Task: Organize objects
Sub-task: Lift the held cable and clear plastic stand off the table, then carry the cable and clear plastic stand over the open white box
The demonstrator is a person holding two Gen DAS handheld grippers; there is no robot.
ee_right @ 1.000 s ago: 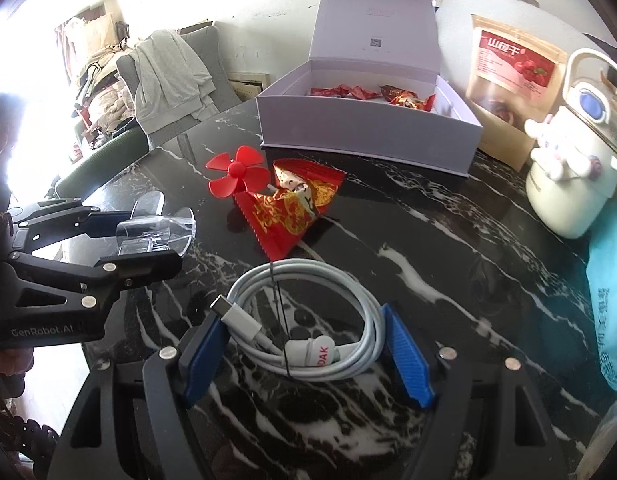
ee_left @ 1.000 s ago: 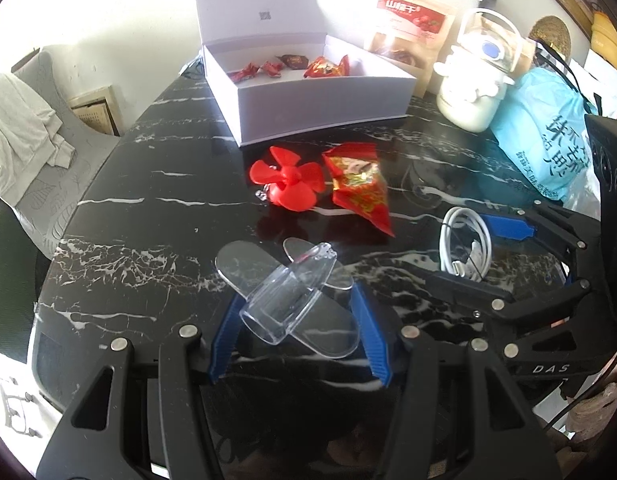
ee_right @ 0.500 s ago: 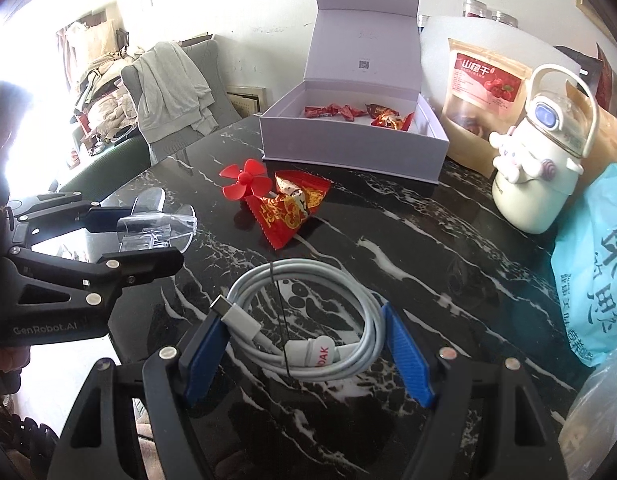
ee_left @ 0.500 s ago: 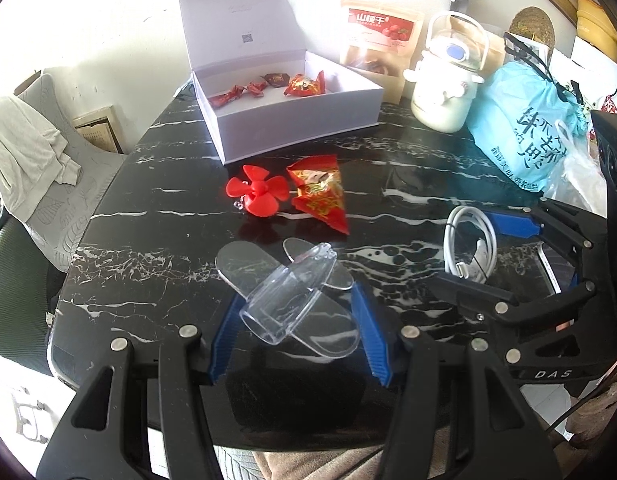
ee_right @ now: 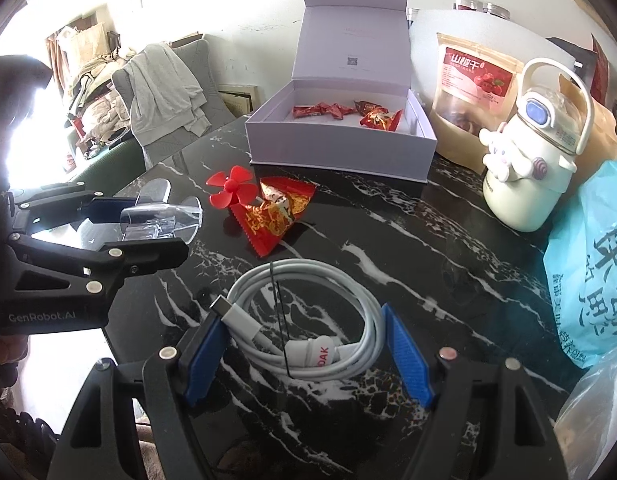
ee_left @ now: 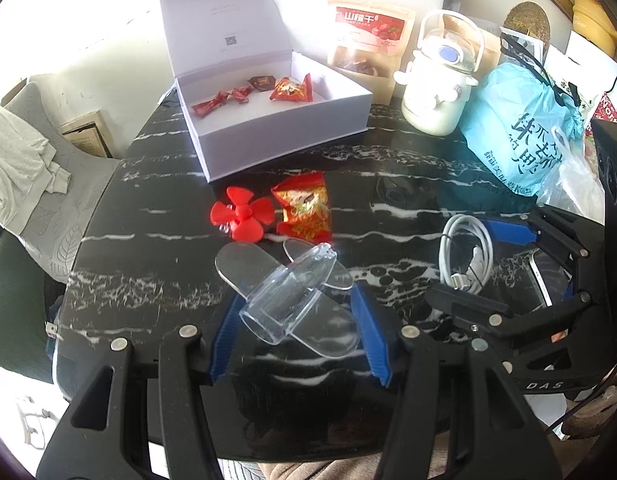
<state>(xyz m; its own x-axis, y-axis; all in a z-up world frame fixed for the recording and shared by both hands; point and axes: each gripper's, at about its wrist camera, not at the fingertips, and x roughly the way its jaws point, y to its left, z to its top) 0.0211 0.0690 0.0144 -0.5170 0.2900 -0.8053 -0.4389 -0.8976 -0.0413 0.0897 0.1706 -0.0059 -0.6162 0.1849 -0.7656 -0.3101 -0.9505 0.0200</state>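
Change since a second ago: both grippers drawn back and up from the black marble table (ee_left: 408, 184); white box (ee_left: 276, 120) now smaller and farther off in both views, with its floor visible; near table edge newly in view at the bottom of the left wrist view.
Unchanged: clear plastic piece and cable sit between the same pads as before; red propeller and snack packet lie where they lay.
Left gripper (ee_left: 298, 312): blue pads clenched on the clear plastic piece (ee_left: 288, 296), carried above the table's near edge.
Right gripper (ee_right: 304, 344): blue pads closed against both sides of the coiled white cable (ee_right: 308, 320), held above the table; seen side-on in the left wrist view (ee_left: 504, 264).
Red propeller (ee_left: 242, 216): flat on the table, in front of the box, just beside the red snack packet (ee_left: 304, 208).
Box contents: several red-wrapped candies (ee_right: 340, 112) on the floor of the open box, lid standing upright behind.
Back of table: brown fruit pouch (ee_right: 476, 92), white jug (ee_right: 528, 172), blue bag (ee_right: 592, 272), the bag cut off by the right edge.
Hard to make out: shape of the clear piece, since its transparent blades blur into reflections on the glossy top; print on the cable plug partly hidden by a black tie; a phone-like slab (ee_left: 548, 276) mostly covered by the right gripper; the holding hands outside both views.
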